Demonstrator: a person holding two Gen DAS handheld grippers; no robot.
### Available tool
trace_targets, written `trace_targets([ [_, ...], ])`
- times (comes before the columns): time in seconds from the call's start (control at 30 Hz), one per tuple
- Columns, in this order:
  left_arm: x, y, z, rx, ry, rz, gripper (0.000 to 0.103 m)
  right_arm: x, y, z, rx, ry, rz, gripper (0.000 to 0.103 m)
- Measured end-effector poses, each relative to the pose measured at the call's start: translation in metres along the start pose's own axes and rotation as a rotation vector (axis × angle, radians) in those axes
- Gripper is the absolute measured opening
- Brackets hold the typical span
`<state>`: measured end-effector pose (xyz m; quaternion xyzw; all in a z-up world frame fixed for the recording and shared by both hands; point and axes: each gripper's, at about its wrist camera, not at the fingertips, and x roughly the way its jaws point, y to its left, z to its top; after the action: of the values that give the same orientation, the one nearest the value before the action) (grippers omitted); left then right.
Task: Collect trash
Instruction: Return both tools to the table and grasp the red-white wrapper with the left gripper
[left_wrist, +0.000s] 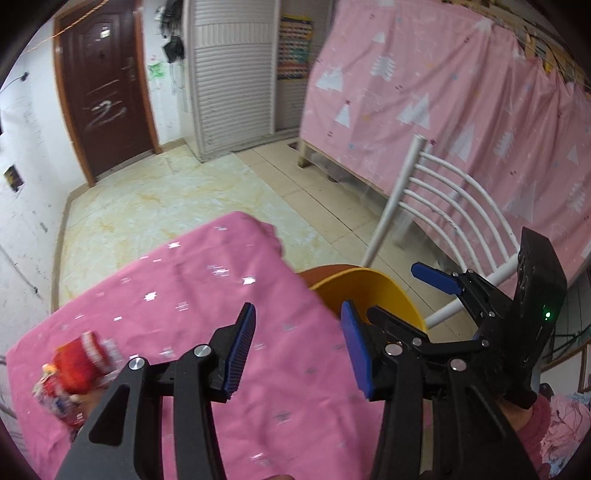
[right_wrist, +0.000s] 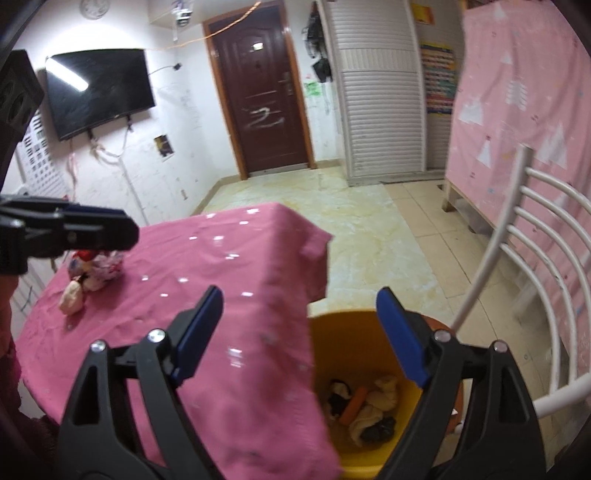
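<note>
A crumpled red and white wrapper pile (left_wrist: 75, 373) (right_wrist: 94, 271) lies on the round table's pink cloth (left_wrist: 192, 295) (right_wrist: 243, 258), far from the bin. My left gripper (left_wrist: 298, 350) hovers open over the cloth with nothing between its blue pads; the right wrist view shows it from the side. My right gripper (right_wrist: 301, 334) is open and empty above the table edge and the yellow bin (left_wrist: 373, 291) (right_wrist: 343, 319). One of its fingers (left_wrist: 436, 277) shows beyond the bin. In the bin lie an orange stick (right_wrist: 352, 404), cream wads and black scraps.
The bin stands on the brown seat (right_wrist: 437, 325) of a white metal chair (left_wrist: 443, 192) (right_wrist: 535, 236), right of the table. Beyond are tiled floor (left_wrist: 155, 206), a brown door (right_wrist: 262, 110), a white slatted cabinet (right_wrist: 380, 110) and a pink curtain (left_wrist: 424, 92).
</note>
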<state>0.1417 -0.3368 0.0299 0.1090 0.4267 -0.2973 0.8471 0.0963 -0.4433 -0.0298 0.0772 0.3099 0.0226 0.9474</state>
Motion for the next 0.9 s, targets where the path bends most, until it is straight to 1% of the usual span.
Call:
trace_targets([
  [0.13, -0.021, 0.033, -0.012, -0.029, -0.022, 0.042, 0.040, 0.009, 0.031, 0.008, -0.048, 0.012, 0.034, 0.082],
  [0.23, -0.035, 0.060, -0.022, -0.048, -0.032, 0.069, 0.040, 0.015, 0.055, 0.011, -0.087, 0.021, 0.050, 0.086],
  [0.37, -0.050, 0.096, -0.038, -0.069, -0.034, 0.107, 0.041, 0.022, 0.082, 0.014, -0.129, 0.038, 0.075, 0.087],
  [0.57, -0.062, 0.149, -0.062, -0.121, -0.024, 0.153, 0.044, 0.032, 0.119, 0.014, -0.184, 0.069, 0.115, 0.087],
  [0.7, -0.066, 0.177, -0.078, -0.161, -0.014, 0.170, 0.044, 0.039, 0.147, 0.011, -0.226, 0.092, 0.150, 0.089],
  [0.73, -0.066, 0.183, -0.081, -0.169, -0.011, 0.172, 0.044, 0.041, 0.156, 0.010, -0.231, 0.099, 0.171, 0.089],
  [0.9, -0.061, 0.210, -0.094, -0.226, 0.017, 0.161, 0.044, 0.048, 0.186, 0.004, -0.264, 0.135, 0.244, 0.089],
])
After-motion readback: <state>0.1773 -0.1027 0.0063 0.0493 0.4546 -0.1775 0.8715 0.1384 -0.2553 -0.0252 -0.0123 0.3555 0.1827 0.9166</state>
